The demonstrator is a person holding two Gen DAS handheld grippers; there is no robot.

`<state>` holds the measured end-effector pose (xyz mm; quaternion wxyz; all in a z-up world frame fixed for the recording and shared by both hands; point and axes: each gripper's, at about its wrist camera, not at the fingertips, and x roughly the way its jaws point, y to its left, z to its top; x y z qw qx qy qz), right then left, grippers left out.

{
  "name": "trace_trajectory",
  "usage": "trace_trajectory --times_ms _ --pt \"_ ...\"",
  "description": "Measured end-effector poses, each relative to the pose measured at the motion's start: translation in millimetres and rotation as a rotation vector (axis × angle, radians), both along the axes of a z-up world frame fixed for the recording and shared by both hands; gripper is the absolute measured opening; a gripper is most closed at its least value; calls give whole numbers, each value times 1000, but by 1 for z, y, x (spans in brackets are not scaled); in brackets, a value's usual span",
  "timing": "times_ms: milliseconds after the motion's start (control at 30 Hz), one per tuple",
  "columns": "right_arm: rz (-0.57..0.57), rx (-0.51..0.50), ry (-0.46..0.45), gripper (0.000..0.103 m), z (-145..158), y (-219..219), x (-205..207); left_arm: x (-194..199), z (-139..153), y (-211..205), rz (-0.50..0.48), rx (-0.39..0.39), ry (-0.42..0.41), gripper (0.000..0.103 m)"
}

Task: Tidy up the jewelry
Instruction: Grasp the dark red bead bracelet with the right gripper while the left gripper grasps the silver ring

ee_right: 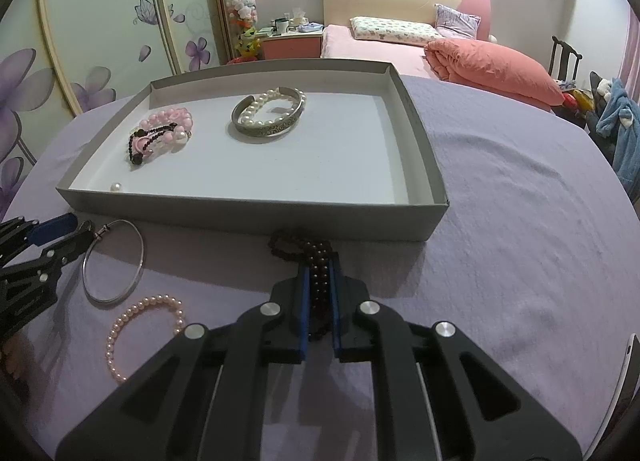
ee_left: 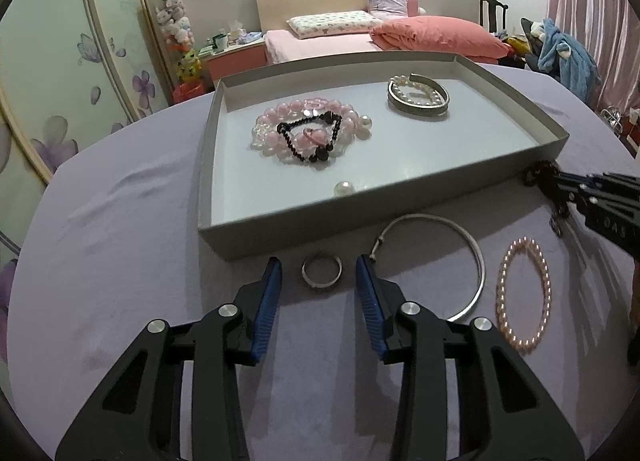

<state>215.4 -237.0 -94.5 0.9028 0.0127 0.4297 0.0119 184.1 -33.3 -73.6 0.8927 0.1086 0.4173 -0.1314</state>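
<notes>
A grey tray (ee_left: 224, 239) (ee_right: 248, 217) on the purple cloth holds pink bead bracelets (ee_left: 280, 133) (ee_right: 168, 121), a black bead string (ee_left: 320, 141), a silver cuff with pearls (ee_left: 418, 99) (ee_right: 268, 113) and a loose pearl (ee_left: 344, 188) (ee_right: 116, 186). My left gripper (ee_left: 320, 273) is open around a small silver ring (ee_left: 322, 271) on the cloth. My right gripper (ee_right: 320, 265) is shut on a dark bead bracelet (ee_right: 298, 247) in front of the tray. A thin silver bangle (ee_left: 476, 261) (ee_right: 114, 261) and a pink pearl bracelet (ee_left: 524, 293) (ee_right: 140, 333) lie on the cloth.
The right gripper shows at the right edge of the left wrist view (ee_left: 600, 205); the left gripper shows at the left edge of the right wrist view (ee_right: 36, 257). A bed (ee_left: 360, 37) and a wardrobe (ee_left: 60, 61) stand beyond the table.
</notes>
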Motion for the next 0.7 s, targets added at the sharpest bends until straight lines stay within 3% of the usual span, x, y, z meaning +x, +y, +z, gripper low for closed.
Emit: trace_trajectory --times_ms 100,233,467,700 --pt "1 4 0 10 0 0 0 1 0 -1 7 -5 2 23" --pt "3 5 0 10 0 2 0 -7 0 5 38 18 -7 23" --pt "3 8 1 10 0 5 0 -6 1 18 83 -17 7 24" --pt "0 79 2 10 -1 -3 1 -3 1 19 84 -27 11 24"
